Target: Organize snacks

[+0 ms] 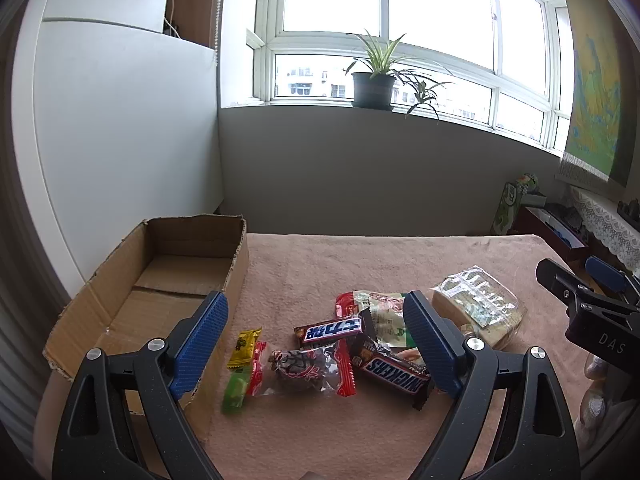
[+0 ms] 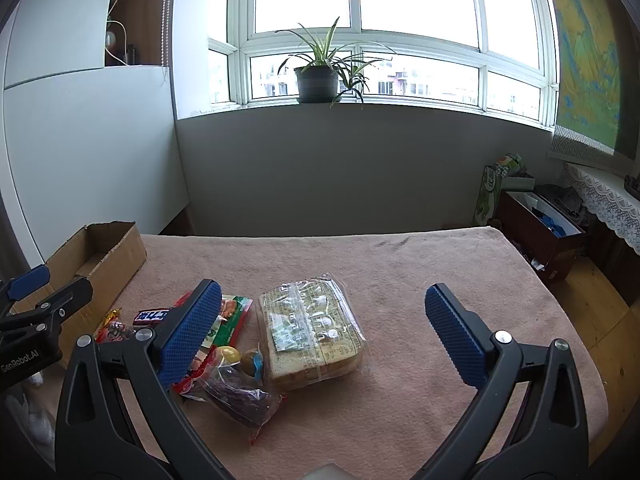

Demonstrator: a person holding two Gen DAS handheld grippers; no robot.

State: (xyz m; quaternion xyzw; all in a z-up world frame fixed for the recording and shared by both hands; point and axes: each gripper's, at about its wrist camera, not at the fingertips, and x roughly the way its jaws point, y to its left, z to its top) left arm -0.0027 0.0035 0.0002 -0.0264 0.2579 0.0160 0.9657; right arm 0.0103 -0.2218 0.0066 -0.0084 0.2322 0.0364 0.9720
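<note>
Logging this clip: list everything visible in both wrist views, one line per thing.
cardboard box: 1, brown, open and empty, left edge of table
table cover: 1, pinkish-tan cloth, over the table
Snickers bars: 2, brown, centre of the snack pile
red-ended clear packet: 1, dark contents, front of pile
small candies: 2, yellow and green, beside the box
green-and-red packet: 1, behind the bars
bread pack: 1, clear wrap, right of pile
potted plant: 1, green, windowsill
left gripper: 1, black with blue pads, open above pile
right gripper: 1, same colours, open above bread
</note>
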